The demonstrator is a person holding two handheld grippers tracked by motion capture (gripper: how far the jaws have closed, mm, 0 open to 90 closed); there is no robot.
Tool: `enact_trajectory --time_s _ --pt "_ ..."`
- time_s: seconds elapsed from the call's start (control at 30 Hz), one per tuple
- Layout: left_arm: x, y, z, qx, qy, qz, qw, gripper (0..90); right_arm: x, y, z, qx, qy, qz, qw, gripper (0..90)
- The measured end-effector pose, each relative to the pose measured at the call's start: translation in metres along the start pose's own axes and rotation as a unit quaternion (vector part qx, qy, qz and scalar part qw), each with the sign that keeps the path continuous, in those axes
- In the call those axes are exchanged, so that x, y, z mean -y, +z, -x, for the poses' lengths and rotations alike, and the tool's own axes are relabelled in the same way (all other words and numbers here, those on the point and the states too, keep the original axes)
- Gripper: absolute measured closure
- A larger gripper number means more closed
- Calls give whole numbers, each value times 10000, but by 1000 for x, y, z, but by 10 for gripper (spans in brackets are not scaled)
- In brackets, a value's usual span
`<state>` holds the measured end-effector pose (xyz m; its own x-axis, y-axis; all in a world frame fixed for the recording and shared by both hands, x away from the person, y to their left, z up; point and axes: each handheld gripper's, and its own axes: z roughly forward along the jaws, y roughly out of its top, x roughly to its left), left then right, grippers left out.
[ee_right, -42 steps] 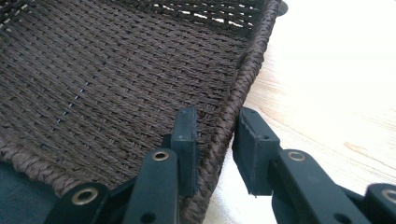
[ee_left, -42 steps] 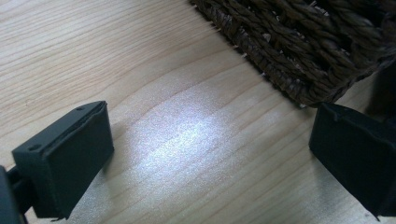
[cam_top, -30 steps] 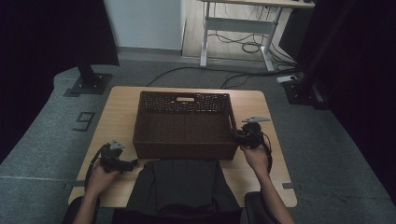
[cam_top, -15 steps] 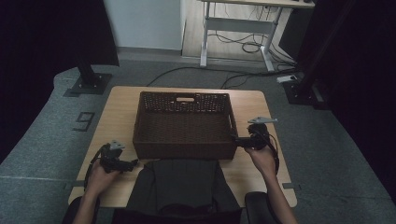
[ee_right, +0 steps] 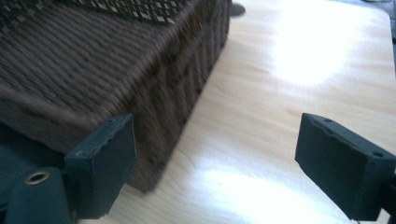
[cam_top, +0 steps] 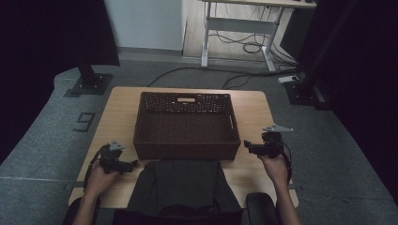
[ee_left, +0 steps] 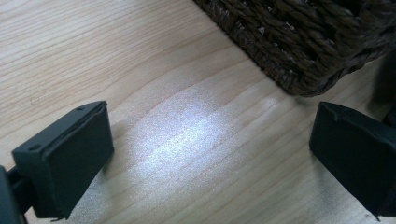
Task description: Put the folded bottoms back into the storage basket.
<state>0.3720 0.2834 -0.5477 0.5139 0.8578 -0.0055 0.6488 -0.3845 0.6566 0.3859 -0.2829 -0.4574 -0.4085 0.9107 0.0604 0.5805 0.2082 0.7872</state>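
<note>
Now basket [cam_top: 187, 124] left of open right hand-held gripper [cam_top: 249, 146]

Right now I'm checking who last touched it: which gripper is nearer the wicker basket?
Right. The right gripper sits just off the wicker basket's near right corner, jaws open and just opened, nothing between them. The left gripper rests a little farther off, in front of the near left corner.

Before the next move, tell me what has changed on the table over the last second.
The right gripper let go of the basket's right wall and drew back off its near right corner; its jaws have just been opening and now stand wide with nothing between them. The left gripper, the basket and the dark cloth stayed put.
</note>
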Motion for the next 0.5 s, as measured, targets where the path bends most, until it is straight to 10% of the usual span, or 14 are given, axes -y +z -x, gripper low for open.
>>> enact_trajectory --time_s 0.5 --pt "4 -3 0 -23 -33 5 10000 0 39 34 6 282 -228 -531 9979 0"
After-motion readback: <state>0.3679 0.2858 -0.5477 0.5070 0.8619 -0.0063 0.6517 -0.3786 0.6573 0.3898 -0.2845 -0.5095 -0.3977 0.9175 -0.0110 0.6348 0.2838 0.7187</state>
